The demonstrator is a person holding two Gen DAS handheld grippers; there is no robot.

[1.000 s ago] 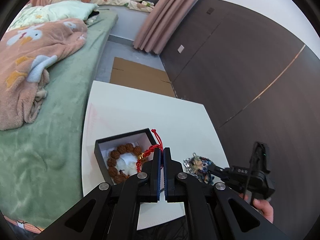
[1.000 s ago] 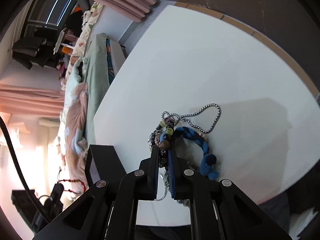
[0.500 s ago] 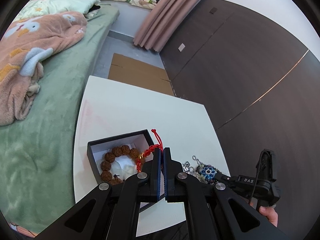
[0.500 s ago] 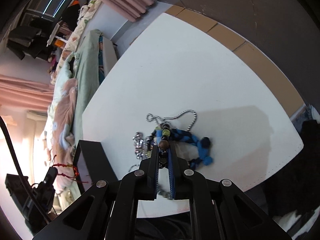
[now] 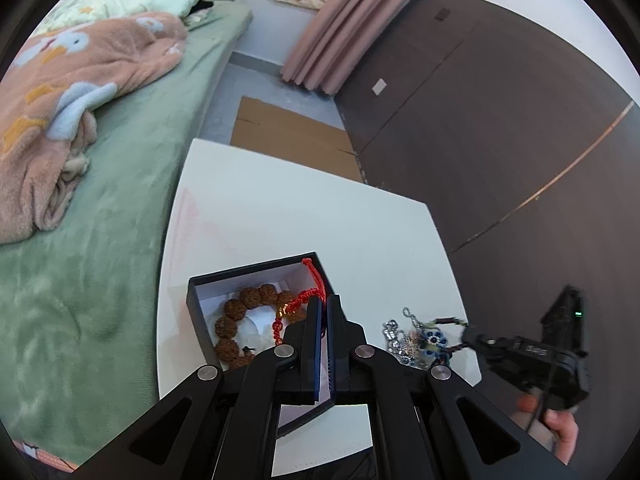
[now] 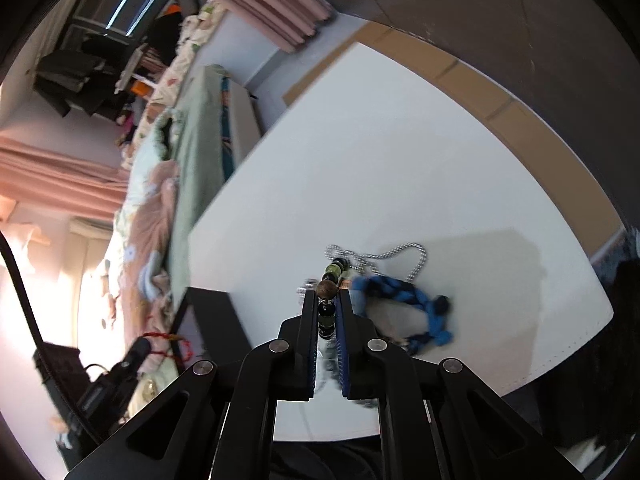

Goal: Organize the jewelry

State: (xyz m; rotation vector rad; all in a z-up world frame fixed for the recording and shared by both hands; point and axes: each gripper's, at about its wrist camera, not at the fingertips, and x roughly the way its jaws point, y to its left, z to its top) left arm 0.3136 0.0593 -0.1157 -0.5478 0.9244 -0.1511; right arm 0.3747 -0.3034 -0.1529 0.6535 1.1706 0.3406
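At lower centre of both views, my left tool (image 5: 323, 304) pinches a limp red cord bracelet (image 5: 298, 304) over the box (image 5: 256, 270), while my right tool (image 6: 326, 300) clamps a slippery bead strand (image 6: 329, 292), best gripped between beads, above the worktop (image 6: 400, 140).

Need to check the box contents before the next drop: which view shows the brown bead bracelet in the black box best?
The left wrist view: the brown bead bracelet lies in the open black box, partly behind the left gripper. The right wrist view shows only the box's dark outer wall, nothing inside.
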